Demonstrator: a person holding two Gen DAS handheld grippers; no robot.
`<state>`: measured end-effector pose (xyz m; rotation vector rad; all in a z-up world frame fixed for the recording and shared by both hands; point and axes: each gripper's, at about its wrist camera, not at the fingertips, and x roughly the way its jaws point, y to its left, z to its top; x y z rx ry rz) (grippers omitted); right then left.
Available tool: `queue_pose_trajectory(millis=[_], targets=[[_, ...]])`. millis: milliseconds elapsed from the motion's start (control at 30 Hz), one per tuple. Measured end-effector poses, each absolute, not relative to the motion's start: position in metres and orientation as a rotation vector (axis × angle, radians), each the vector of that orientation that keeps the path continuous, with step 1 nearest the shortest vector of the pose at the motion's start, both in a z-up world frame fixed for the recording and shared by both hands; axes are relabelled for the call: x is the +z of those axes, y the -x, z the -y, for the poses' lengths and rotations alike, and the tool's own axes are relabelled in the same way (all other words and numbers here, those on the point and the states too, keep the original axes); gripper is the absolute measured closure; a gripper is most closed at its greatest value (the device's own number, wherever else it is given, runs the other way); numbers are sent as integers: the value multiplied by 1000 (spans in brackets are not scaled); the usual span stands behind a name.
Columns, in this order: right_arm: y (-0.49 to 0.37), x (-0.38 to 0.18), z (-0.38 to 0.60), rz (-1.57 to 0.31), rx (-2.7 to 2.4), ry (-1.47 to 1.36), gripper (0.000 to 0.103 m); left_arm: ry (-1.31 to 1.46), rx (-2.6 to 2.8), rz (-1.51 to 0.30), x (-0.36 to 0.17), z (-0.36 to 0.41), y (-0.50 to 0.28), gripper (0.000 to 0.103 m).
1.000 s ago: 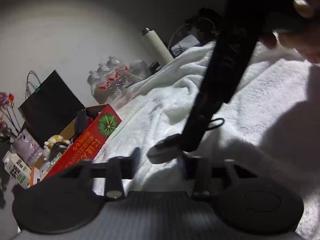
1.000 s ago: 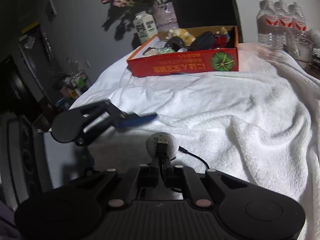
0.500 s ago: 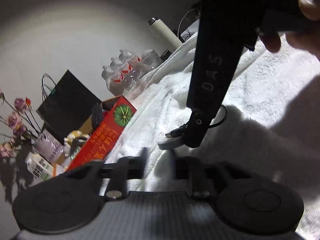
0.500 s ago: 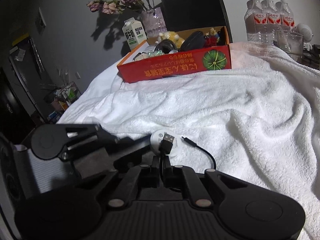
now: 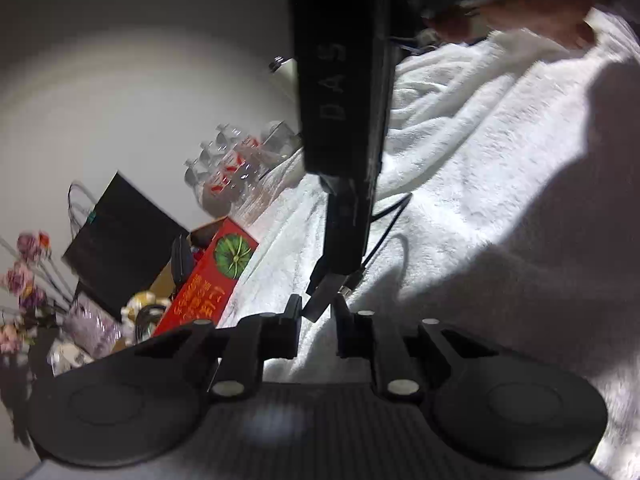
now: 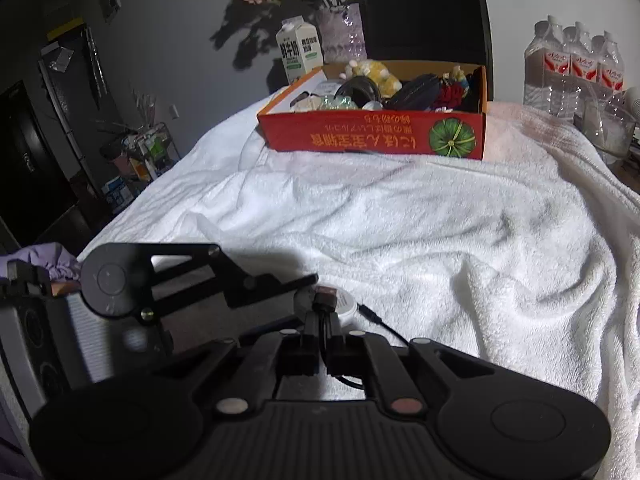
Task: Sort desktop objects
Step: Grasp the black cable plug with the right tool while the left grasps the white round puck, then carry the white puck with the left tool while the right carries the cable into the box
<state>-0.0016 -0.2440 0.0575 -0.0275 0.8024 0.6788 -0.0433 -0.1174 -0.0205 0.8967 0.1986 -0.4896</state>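
Observation:
My right gripper (image 6: pixel 323 322) is shut on a black USB cable plug (image 6: pixel 323 300); its cable (image 6: pixel 384 322) trails right over the white towel (image 6: pixel 440 232), and a white round puck (image 6: pixel 344 304) lies just behind the plug. In the left wrist view the right gripper's body comes down from above with the plug (image 5: pixel 322 294) at its tip. My left gripper (image 5: pixel 314 308) is open, its fingers either side of that plug. It also shows in the right wrist view (image 6: pixel 280 284), reaching in from the left. The red box (image 6: pixel 376 136) holds sorted items.
Behind the red box stand a milk carton (image 6: pixel 300 54), a vase of flowers (image 6: pixel 340 36) and a black bag (image 6: pixel 424 12). Water bottles (image 6: pixel 572 72) stand at the far right. A white cylinder (image 5: pixel 286 74) stands beyond the towel. The towel edge drops off at left.
My left gripper has moved in toward the right gripper, and its open fingers now bracket the cable plug. The right gripper has kept its hold and lifted the plug slightly.

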Motion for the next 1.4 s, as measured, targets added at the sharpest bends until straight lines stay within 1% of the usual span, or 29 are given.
queue_pose_trajectory(millis=[100,167,200,233,300,400,500,600,767,867,1033,1200,1333,1400], targets=[[8,50,241,-760,647,14,101,-725,-465,-356,-14,114,29,87],[11,40,240,-760,627,-23,101,-681,-414,-383,-10,112,23,88],[12,33,241,-771,621,-52,101,-638,-396,-420,-7,108,17,92],[14,26,242,-777,602,-59,101,-594,-384,-465,-5,104,9,93],[19,14,244,-770,565,-79,101,-540,-374,-495,0,96,3,93],[28,16,250,-743,533,-102,101,-445,-372,-559,10,88,2,93],[39,25,253,-708,497,-74,101,-275,-352,-634,25,71,10,93],[51,33,252,-675,532,-43,101,-139,-312,-624,36,51,24,93],[52,22,241,-679,533,-62,101,-38,-234,-634,44,33,38,93],[55,26,236,-650,544,-78,101,-9,-224,-612,59,22,42,93],[54,64,239,-533,558,-100,101,13,-240,-554,99,6,30,93],[22,105,249,-456,606,-153,103,11,-201,-504,136,-7,-6,93],[-9,124,247,-433,599,-144,103,2,-152,-488,143,-18,-29,93],[-20,125,242,-485,624,-87,100,15,-135,-511,136,-23,-32,93]])
